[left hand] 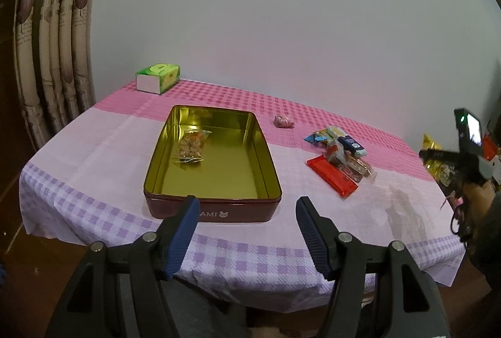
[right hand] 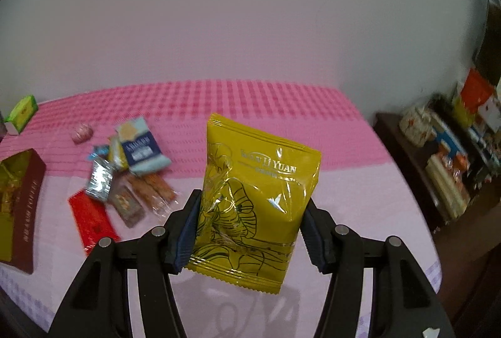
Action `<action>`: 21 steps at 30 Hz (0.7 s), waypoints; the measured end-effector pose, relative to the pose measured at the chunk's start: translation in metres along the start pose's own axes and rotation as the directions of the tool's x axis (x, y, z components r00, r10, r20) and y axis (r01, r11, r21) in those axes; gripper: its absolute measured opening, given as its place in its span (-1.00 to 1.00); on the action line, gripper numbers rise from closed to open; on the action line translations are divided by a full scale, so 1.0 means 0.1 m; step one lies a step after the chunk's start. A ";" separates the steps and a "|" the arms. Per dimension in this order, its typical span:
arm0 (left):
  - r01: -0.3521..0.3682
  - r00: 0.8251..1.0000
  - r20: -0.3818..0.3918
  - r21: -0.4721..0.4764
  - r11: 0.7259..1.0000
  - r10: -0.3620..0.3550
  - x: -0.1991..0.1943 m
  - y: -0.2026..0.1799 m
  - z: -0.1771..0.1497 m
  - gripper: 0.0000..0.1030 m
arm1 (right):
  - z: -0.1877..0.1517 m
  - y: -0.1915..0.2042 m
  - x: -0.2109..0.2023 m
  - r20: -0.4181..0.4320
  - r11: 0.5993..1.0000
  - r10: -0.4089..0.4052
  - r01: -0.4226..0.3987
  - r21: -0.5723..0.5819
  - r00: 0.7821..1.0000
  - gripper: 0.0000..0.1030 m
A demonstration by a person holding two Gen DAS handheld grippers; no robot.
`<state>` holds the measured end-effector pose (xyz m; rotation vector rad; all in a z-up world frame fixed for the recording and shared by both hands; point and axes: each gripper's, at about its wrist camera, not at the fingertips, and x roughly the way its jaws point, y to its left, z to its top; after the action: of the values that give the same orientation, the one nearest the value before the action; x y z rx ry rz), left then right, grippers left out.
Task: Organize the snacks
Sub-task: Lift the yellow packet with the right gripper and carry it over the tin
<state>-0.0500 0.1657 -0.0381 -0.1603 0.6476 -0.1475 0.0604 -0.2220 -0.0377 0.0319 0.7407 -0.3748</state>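
A dark red tin (left hand: 175,206) with a gold inside stands open on the table; one clear snack packet (left hand: 191,145) lies in it. My left gripper (left hand: 247,206) is open and empty, held just before the tin's near wall. My right gripper (right hand: 250,222) is shut on a yellow snack bag (right hand: 256,197) and holds it upright above the table. A pile of snacks (left hand: 339,158) lies right of the tin, with a red bar (left hand: 332,178) and a blue packet (right hand: 139,147). A small pink round candy (left hand: 283,121) lies apart behind it. The right gripper also shows at the left wrist view's right edge (left hand: 438,164).
A green tissue box (left hand: 158,77) stands at the table's far left corner. Curtains (left hand: 53,56) hang left of the table. A dark shelf with boxes and jars (right hand: 447,150) stands to the right. The checked tablecloth (left hand: 94,150) hangs over the near edge.
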 end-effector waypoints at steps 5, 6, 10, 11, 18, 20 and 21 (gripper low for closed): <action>-0.017 1.000 0.005 0.001 1.000 0.017 -0.05 0.00 -0.01 0.27 | 0.17 0.17 -0.38 0.072 0.999 0.028 -0.025 -0.043 0.997 0.06; -0.019 1.000 0.006 -0.002 1.000 0.019 -0.06 0.00 -0.01 0.27 | 0.21 0.22 -0.47 0.090 0.998 0.033 -0.028 -0.057 0.995 0.06; -0.025 1.000 0.011 -0.009 1.000 0.025 -0.08 0.01 -0.01 0.27 | 0.28 0.41 -0.71 0.132 0.994 0.066 -0.054 -0.092 0.989 0.06; -0.028 1.000 0.011 -0.009 1.000 0.028 -0.08 0.02 -0.01 0.27 | 0.29 0.46 -0.76 0.139 0.993 0.078 -0.064 -0.101 0.987 0.06; -0.045 0.999 0.000 -0.015 0.999 0.045 -0.03 0.04 -0.01 0.27 | 0.29 0.99 -1.05 0.168 0.970 0.165 -0.130 -0.203 0.972 0.07; -0.052 0.999 -0.003 -0.018 0.999 0.052 -0.01 0.05 -0.01 0.27 | 0.27 1.12 -1.09 0.169 0.963 0.189 -0.149 -0.225 0.967 0.07; -0.053 0.999 -0.005 -0.019 0.998 0.053 -0.01 0.05 -0.01 0.27 | 0.26 1.18 -1.12 0.170 0.959 0.198 -0.156 -0.235 0.965 0.07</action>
<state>-0.0507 0.1709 -0.0397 -0.1612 0.6578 -0.0904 0.0421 -0.0797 0.0438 -0.1446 0.5789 -0.1195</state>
